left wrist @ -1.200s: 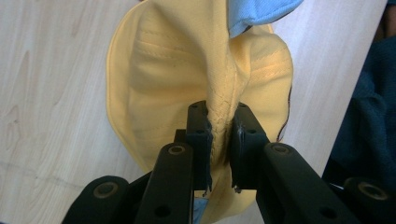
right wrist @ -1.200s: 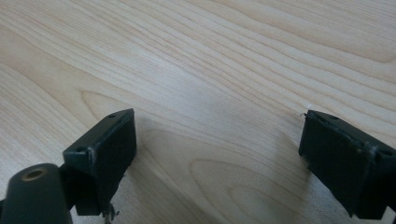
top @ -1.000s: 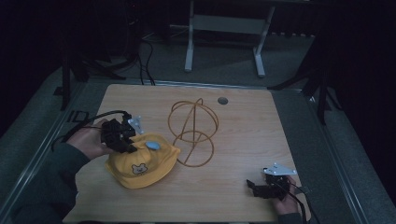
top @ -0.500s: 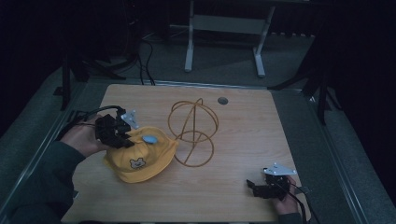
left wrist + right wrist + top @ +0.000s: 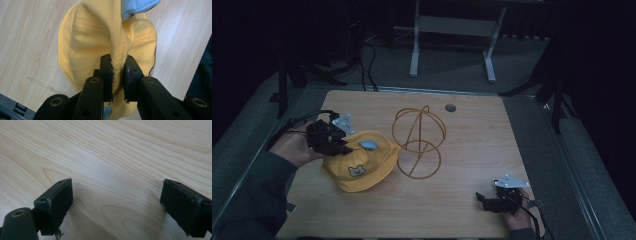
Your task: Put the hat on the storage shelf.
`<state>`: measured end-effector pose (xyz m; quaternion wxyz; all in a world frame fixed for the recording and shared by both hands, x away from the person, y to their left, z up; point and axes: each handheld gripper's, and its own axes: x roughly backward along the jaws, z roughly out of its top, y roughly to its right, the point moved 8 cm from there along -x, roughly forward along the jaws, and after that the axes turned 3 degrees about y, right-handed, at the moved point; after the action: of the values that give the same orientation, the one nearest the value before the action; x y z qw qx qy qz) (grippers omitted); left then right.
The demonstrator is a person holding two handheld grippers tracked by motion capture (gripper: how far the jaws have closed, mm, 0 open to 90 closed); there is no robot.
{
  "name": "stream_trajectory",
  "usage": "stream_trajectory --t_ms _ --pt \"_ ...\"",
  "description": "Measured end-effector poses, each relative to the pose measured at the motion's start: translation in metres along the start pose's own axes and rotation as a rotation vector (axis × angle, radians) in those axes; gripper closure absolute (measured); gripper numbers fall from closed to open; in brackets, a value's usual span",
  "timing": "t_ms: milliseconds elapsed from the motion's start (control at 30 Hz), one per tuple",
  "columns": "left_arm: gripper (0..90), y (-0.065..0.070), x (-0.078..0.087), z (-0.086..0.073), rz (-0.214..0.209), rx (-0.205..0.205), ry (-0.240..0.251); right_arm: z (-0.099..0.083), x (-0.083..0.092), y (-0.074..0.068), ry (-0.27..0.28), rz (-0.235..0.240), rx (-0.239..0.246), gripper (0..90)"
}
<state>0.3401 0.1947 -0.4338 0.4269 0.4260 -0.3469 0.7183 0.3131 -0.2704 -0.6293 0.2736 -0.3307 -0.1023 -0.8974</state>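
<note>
Yellow hat [image 5: 360,167] lies on table [image 5: 472,145] left of wire stand [image 5: 418,141]; my left gripper [image 5: 343,149] pinches its fabric. Right gripper [image 5: 482,199], jaws wide apart, rests near table's front edge.

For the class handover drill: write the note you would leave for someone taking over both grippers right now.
Left gripper: shut on a fold of the yellow hat, at the table's left side.
Right gripper: open, holding nothing, low over bare wood at the near right corner.
Wire hat stand: upright mid-table, just right of the hat, nothing on it.
Done: hat gripped.
Left, probably: carry the hat over and set it on the stand; the right gripper could steady the stand.
</note>
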Motion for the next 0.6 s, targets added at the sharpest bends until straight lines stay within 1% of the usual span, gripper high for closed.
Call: stream_trajectory --t_ms 133,167,400,600 --pt "79.9 -0.001 0.004 -0.001 0.007 0.006 0.018 0.000 0.000 0.000 0.000 0.000 0.000 11.0" --pt "79.9 -0.001 0.005 -0.001 0.006 0.015 0.021 0.000 0.000 0.000 0.000 0.000 0.000 11.0" --pt "80.1 -0.003 0.010 -0.005 0.013 0.023 0.030 0.000 0.000 0.000 -0.001 0.001 0.002 11.0" --pt "80.2 -0.006 0.017 -0.008 0.024 0.038 0.051 0.000 0.000 0.000 -0.001 0.001 0.002 11.0"
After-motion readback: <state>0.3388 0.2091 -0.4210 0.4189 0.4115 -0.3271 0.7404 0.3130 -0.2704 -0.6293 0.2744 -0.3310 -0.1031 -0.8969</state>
